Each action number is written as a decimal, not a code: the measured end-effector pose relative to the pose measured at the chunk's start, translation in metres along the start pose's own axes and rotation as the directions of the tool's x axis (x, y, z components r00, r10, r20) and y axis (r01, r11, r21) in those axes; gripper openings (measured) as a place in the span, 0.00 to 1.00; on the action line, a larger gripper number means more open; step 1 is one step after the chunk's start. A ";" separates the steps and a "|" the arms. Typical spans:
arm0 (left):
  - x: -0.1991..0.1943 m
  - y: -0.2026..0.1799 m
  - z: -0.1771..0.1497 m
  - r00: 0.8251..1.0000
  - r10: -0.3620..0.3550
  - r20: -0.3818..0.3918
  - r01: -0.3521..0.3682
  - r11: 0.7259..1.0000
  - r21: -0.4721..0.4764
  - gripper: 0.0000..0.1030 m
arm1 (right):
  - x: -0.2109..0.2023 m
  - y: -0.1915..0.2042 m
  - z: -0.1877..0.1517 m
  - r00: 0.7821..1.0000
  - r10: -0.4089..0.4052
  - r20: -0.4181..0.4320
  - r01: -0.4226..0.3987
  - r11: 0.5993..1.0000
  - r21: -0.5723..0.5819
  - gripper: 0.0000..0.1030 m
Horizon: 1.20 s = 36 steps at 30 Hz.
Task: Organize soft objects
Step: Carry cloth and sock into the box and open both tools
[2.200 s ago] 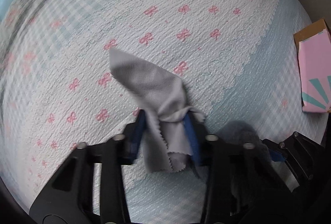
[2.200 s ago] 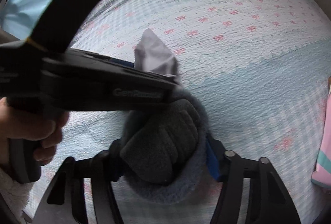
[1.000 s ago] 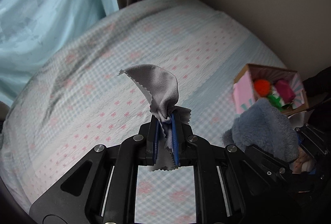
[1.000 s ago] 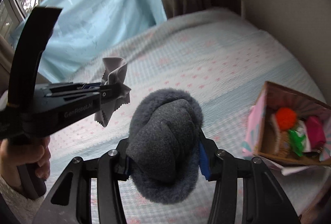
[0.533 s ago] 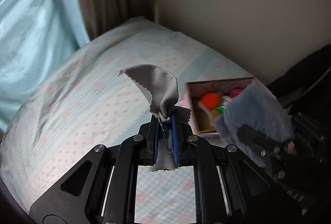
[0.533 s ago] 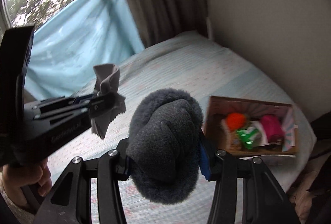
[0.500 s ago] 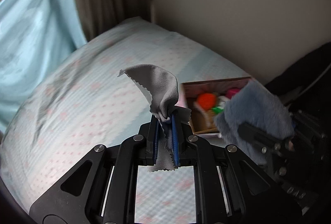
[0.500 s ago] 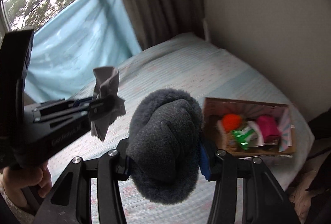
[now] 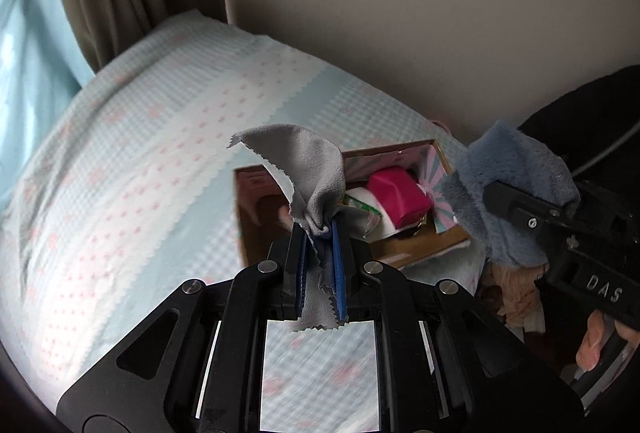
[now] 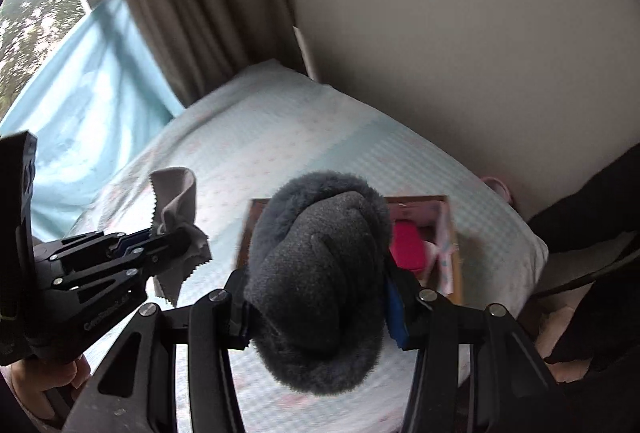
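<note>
Over the bed's right edge: both tools now face the open cardboard box.
Left hand-held gripper: pressed together on the grey cloth, held in the air just before the box's near-left corner.
Right hand-held gripper: pinching the fluffy grey slipper, lifted clear of the bed, box behind it.
Change: a second ago the box sat far right; now it fills the middle.
Earlier: both items lay low on the bedspread.
Meaning: carry nearly done; dropping both in comes next, I judge.
Box contents: pink block, green-white packet.
</note>
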<state>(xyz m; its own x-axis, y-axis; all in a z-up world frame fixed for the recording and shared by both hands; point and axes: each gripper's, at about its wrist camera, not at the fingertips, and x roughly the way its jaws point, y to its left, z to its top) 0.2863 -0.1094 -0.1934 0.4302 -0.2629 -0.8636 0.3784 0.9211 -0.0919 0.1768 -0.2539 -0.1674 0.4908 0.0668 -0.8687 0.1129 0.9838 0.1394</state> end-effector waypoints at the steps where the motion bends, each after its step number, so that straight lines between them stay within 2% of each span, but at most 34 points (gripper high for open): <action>1: 0.010 -0.003 0.004 1.000 0.000 -0.011 0.000 1.000 -0.008 0.09 | 0.005 -0.009 0.003 1.000 0.000 -0.011 0.000 1.000 0.006 0.45; 7: 0.076 -0.012 0.015 0.995 0.011 -0.102 -0.016 0.999 -0.049 0.09 | 0.062 -0.056 0.021 0.992 -0.007 -0.127 0.011 1.000 0.029 0.45; 11: 0.125 -0.008 0.011 0.981 0.013 -0.195 -0.030 0.996 -0.083 0.09 | 0.108 -0.074 0.023 0.978 -0.003 -0.209 0.009 0.999 0.031 0.45; 17: 0.172 -0.013 -0.001 0.957 0.016 -0.289 -0.041 0.996 -0.080 0.09 | 0.151 -0.079 0.018 0.959 0.046 -0.280 -0.040 0.999 0.030 0.46; 22: 0.185 -0.009 -0.012 0.945 0.055 -0.324 -0.086 0.993 -0.083 0.10 | 0.170 -0.073 0.020 0.948 0.094 -0.304 -0.088 0.996 0.033 0.48; 23: 0.186 -0.008 -0.014 0.943 0.060 -0.327 -0.092 0.992 -0.082 0.15 | 0.174 -0.072 0.020 0.945 0.107 -0.311 -0.100 0.994 0.037 0.50; 25: 0.184 -0.003 -0.017 0.943 0.080 -0.323 -0.113 0.990 -0.082 0.42 | 0.178 -0.066 0.019 0.939 0.118 -0.323 -0.113 0.993 0.035 0.58; 26: 0.180 -0.001 -0.016 0.942 0.099 -0.320 -0.131 0.988 -0.080 0.80 | 0.180 -0.064 0.019 0.938 0.120 -0.326 -0.117 0.993 0.029 0.67; 27: 0.177 0.000 -0.016 0.944 0.120 -0.308 -0.150 0.986 -0.076 0.99 | 0.182 -0.063 0.019 0.937 0.127 -0.324 -0.124 0.992 0.028 0.81; 29: 0.173 0.004 -0.017 0.945 0.136 -0.298 -0.163 0.984 -0.070 1.00 | 0.182 -0.059 0.020 0.940 0.135 -0.313 -0.133 0.991 0.027 0.92; 32: 0.174 0.009 -0.017 0.931 0.171 -0.322 -0.194 0.980 -0.041 1.00 | 0.185 -0.057 0.020 0.933 0.118 -0.339 -0.121 0.993 0.012 0.92; 36: 0.165 0.016 -0.021 0.937 0.151 -0.317 -0.181 0.981 -0.066 1.00 | 0.176 -0.062 0.016 0.943 0.086 -0.321 -0.086 0.996 0.013 0.92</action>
<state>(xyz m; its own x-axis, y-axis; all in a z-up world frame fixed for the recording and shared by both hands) 0.3463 -0.1326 -0.3477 0.2006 -0.0164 -0.9795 0.2392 0.9704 0.0328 0.2699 -0.3055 -0.3212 0.1948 0.2007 -0.9601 0.0819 0.9721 0.2198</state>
